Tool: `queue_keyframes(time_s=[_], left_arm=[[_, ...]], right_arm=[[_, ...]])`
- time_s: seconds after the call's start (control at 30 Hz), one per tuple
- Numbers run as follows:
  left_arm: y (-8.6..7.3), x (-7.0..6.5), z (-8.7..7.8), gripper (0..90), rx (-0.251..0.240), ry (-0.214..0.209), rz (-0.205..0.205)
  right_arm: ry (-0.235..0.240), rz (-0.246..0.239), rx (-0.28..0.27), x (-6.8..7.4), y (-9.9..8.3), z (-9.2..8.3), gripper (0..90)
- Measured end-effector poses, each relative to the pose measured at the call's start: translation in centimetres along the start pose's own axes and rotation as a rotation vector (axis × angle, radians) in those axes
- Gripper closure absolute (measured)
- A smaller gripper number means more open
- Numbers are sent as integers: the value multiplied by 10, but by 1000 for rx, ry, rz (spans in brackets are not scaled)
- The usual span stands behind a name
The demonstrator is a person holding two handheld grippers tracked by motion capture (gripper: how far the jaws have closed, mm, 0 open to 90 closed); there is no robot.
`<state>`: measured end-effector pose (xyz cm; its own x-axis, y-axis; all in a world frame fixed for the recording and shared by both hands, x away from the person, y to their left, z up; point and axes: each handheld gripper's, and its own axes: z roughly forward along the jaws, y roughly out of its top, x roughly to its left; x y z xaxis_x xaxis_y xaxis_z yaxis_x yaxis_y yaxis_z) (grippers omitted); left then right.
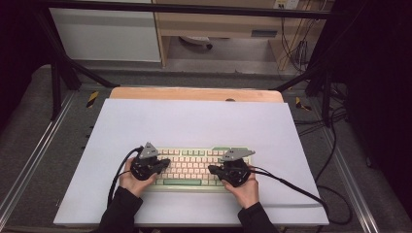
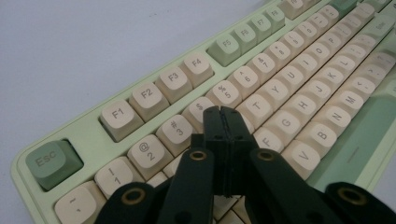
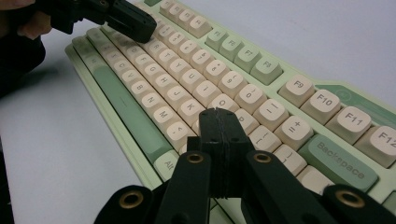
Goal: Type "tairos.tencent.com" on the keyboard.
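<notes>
A pale green keyboard (image 1: 194, 167) with cream keycaps lies on the white mat near the table's front edge. My left gripper (image 1: 165, 163) hovers over the keyboard's left end, jaws pressed together with nothing between them; in the left gripper view its tips (image 2: 221, 112) sit above the cream keys (image 2: 261, 109) of the upper letter rows. My right gripper (image 1: 212, 169) is over the right end, also shut and empty; its tips (image 3: 218, 114) hang just above the keys (image 3: 224, 105) near the right side of the letter block. The left gripper (image 3: 126, 18) appears far off in the right gripper view.
A large white mat (image 1: 194, 121) covers the wooden table (image 1: 194, 93). Black cables (image 1: 291, 187) trail from both grippers off the mat's front and right. Metal frame rails (image 1: 29, 155) flank the table. Wide bare mat lies behind the keyboard.
</notes>
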<state>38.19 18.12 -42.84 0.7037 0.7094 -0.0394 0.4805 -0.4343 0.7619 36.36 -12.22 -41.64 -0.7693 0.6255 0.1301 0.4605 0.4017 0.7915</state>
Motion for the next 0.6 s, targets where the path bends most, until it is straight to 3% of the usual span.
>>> queue_keyframes(time_s=[0.2,0.6], left_arm=[[-1,0,-1,899,-5,-3,0],[-7,-2,-25,898,-39,-21,9]], right_arm=[[2,1,-2,0,0,0,900],[23,13,-10,2,1,3,900]])
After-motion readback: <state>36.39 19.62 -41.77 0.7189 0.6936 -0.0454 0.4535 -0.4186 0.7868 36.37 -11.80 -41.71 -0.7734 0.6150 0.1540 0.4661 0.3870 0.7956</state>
